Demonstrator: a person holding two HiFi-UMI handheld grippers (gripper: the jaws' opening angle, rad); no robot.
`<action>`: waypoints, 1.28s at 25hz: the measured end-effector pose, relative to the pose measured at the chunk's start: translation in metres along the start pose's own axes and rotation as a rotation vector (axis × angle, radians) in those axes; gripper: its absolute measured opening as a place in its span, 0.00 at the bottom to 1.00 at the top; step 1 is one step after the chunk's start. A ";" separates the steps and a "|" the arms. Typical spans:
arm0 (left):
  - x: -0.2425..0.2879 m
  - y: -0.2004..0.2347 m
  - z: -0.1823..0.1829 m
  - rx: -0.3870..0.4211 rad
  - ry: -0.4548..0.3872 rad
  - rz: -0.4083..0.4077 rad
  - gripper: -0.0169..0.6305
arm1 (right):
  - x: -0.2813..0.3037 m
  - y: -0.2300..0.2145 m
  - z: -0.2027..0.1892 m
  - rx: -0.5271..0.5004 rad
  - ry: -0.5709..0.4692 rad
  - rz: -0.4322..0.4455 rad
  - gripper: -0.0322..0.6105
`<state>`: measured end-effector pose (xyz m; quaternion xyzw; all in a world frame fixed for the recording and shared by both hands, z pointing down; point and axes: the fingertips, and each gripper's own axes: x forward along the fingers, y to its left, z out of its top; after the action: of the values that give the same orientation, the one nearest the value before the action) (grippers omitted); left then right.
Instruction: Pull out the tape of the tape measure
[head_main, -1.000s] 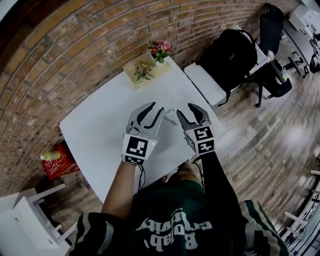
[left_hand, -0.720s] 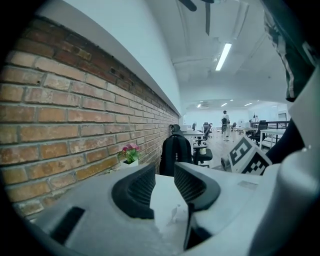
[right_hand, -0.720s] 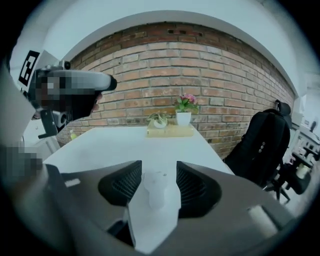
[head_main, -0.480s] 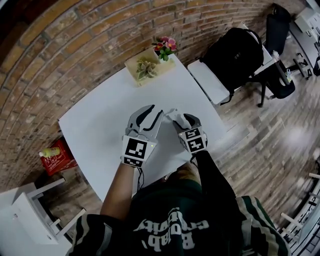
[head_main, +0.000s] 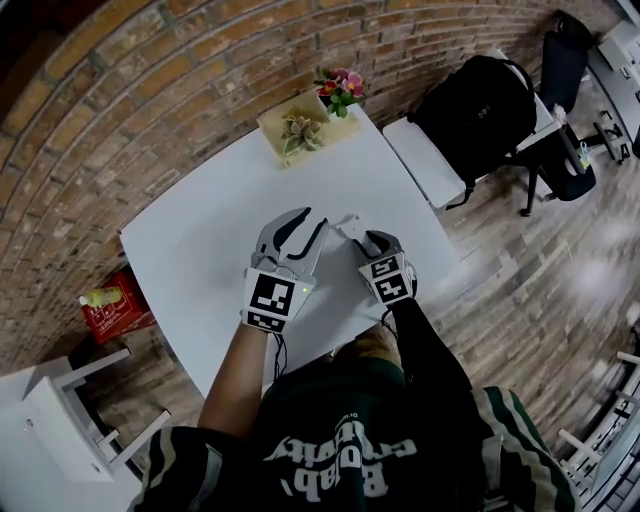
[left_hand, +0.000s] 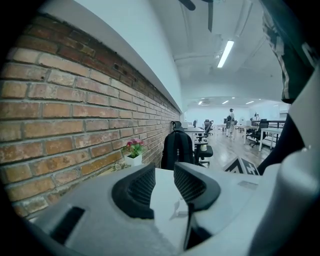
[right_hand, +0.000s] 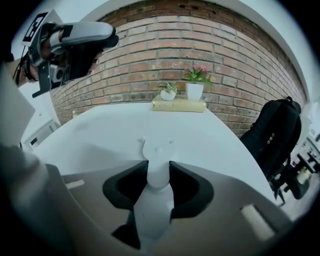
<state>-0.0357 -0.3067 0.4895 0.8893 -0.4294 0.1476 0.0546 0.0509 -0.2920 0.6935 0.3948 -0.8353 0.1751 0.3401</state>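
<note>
A white tape measure (head_main: 347, 227) lies on the white table (head_main: 200, 230), hard to tell from the top. My right gripper (head_main: 366, 243) points down at it. In the right gripper view the tape measure's body (right_hand: 159, 175) fills the gap between the dark pads (right_hand: 187, 187), with its tab end poking out ahead. These jaws have just been closing, and they now press on the body. My left gripper (head_main: 302, 229) hovers just left of it, open, and in the left gripper view only table top shows in the gap of the left gripper (left_hand: 165, 182).
A wooden tray (head_main: 300, 128) with a succulent and a pot of pink flowers (head_main: 341, 87) stands at the table's far edge. To the right, a black backpack (head_main: 478, 100) rests on a white bench. A red crate (head_main: 112, 312) sits on the floor at left.
My right gripper has dropped to the table and tipped downward, and its jaws have closed round the tape measure. The left gripper has barely shifted.
</note>
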 end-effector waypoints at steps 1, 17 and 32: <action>0.000 0.000 0.000 0.000 0.000 -0.001 0.21 | -0.001 0.001 0.000 0.015 -0.001 0.008 0.29; -0.010 -0.001 0.019 0.040 -0.044 0.013 0.21 | -0.070 -0.009 0.086 0.069 -0.196 -0.008 0.29; -0.026 -0.017 0.046 0.114 -0.090 -0.015 0.20 | -0.148 0.013 0.157 -0.057 -0.284 0.044 0.29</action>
<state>-0.0273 -0.2870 0.4383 0.8998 -0.4159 0.1311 -0.0144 0.0410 -0.2924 0.4776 0.3873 -0.8881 0.1013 0.2256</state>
